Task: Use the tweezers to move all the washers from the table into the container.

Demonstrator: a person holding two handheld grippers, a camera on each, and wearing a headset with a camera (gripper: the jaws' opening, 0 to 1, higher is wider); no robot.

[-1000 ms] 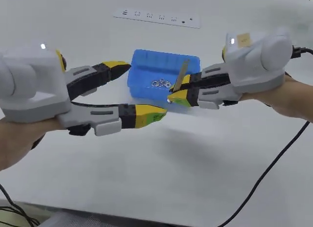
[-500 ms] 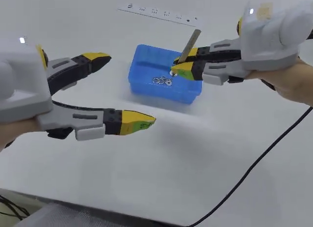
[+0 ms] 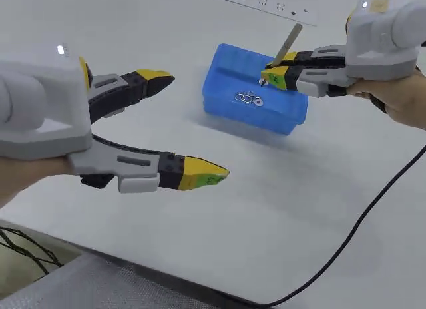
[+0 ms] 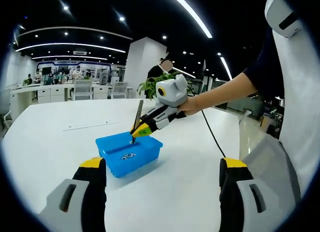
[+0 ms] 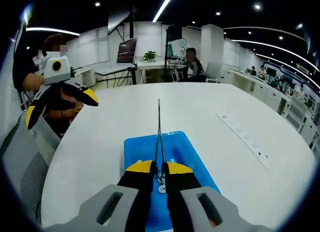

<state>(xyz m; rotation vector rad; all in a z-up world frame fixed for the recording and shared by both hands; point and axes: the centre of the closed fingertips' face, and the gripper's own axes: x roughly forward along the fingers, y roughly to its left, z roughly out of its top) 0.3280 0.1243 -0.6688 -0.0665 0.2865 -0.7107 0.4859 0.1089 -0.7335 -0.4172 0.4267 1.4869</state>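
Two grippers are working over the white table (image 3: 266,209), and I am watching the right gripper (image 3: 269,76) first. Its jaws are pinching together on the tweezers (image 3: 287,44), just above the far rim of the blue container (image 3: 229,110).

In the head view the tweezers' long axis is running steeply. The broad free end is leaning up, away and to the right, towards the power strip (image 3: 266,2), and the lower end is pointing down into the container at the jaw tips. In the left gripper view the tweezers (image 4: 138,112) are standing nearly upright above the right gripper (image 4: 142,131). In the right gripper view they (image 5: 159,127) are rising as a thin line from between the closed yellow tips (image 5: 160,168).

Several washers (image 3: 248,98) are lying in a small cluster on the container floor, just below the right gripper's tips. I cannot tell whether the tweezers are carrying one.

My left gripper (image 3: 193,126) is hovering nearer to me, well apart from the container, with its jaws spread wide and nothing between them. A black cable (image 3: 359,229) is trailing across the table on the right.
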